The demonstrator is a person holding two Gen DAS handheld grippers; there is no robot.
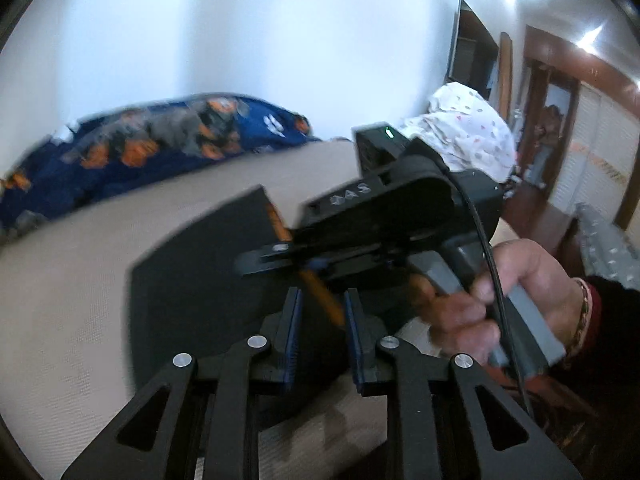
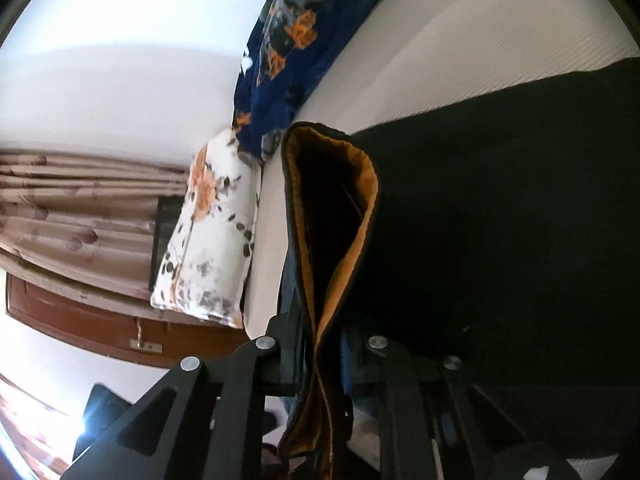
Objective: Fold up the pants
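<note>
Black pants point(image 1: 200, 276) with an orange-lined waistband lie on the beige bed sheet point(image 1: 80, 280). In the left wrist view my left gripper point(image 1: 324, 304) sits low in the frame. Its blue pads are close together on the pants' edge, and an orange strip point(image 1: 320, 292) runs between them. A hand point(image 1: 512, 292) holds my right gripper point(image 1: 272, 254) just ahead, pointing left over the same edge. In the right wrist view the right gripper point(image 2: 320, 344) is shut on the orange-lined waistband point(image 2: 332, 240), which hangs open above the fingers. The rest of the pants point(image 2: 500, 200) spreads to the right.
A blue blanket with orange flowers point(image 1: 160, 140) lies along the wall at the bed's far side. A white dotted bundle point(image 1: 468, 132) sits at the bed's end near a doorway point(image 1: 552, 128). A white flowered pillow point(image 2: 208, 232) and a pink curtain point(image 2: 80, 200) show in the right wrist view.
</note>
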